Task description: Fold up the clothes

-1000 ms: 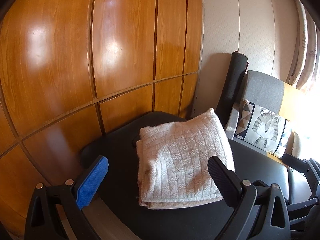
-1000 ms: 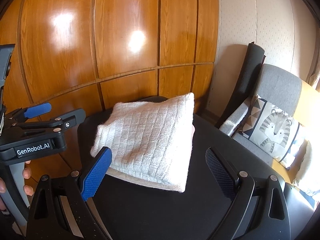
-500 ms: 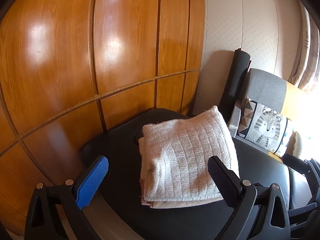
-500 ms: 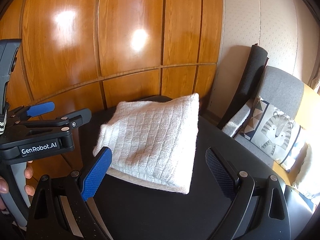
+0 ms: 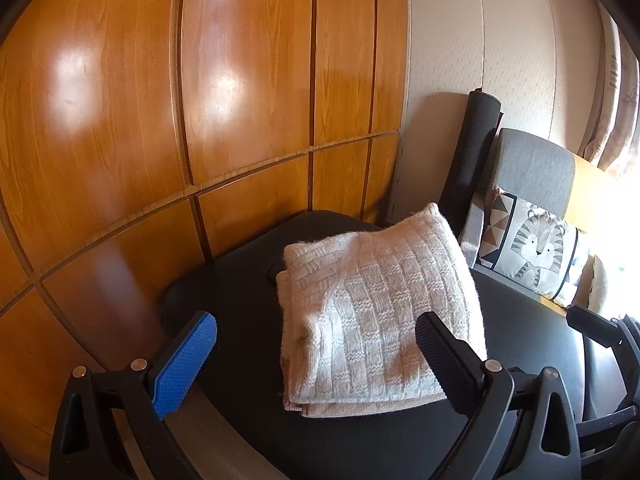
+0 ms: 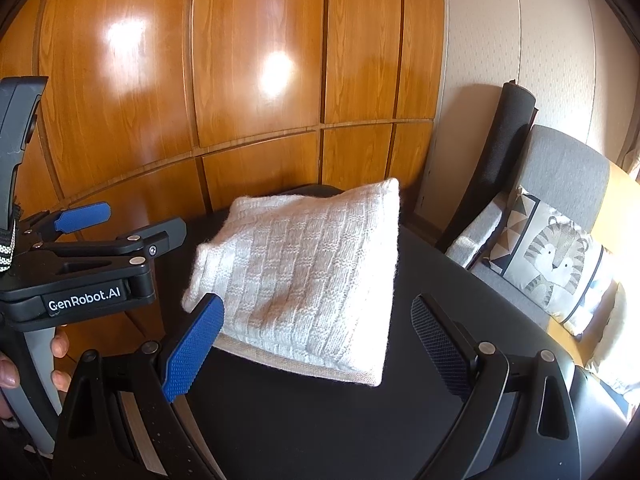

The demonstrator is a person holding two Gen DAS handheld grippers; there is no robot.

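A folded cream knit sweater [image 5: 380,312] lies as a neat rectangle on the black table [image 5: 240,280]. My left gripper [image 5: 314,320] hovers open just short of its near edge, with nothing between the blue and black pads. In the right wrist view the same sweater [image 6: 304,280] rests on the table [image 6: 440,300]. My right gripper [image 6: 316,304] is open in front of it and holds nothing. The left gripper [image 6: 132,222] shows there at the left, held by a hand [image 6: 60,348]. Part of the right gripper [image 5: 600,332] shows at the right edge of the left wrist view.
Glossy wooden wall panels [image 5: 240,100] stand close behind the table. To the right are a grey chair [image 6: 568,168] with a tiger cushion [image 6: 556,264], a black rolled mat [image 6: 504,148] leaning on the wall, and curtains [image 5: 616,80] by a bright window.
Both grippers have shifted slightly, staying open. In the right wrist view the left gripper has moved up and right. The sweater lies as it did.
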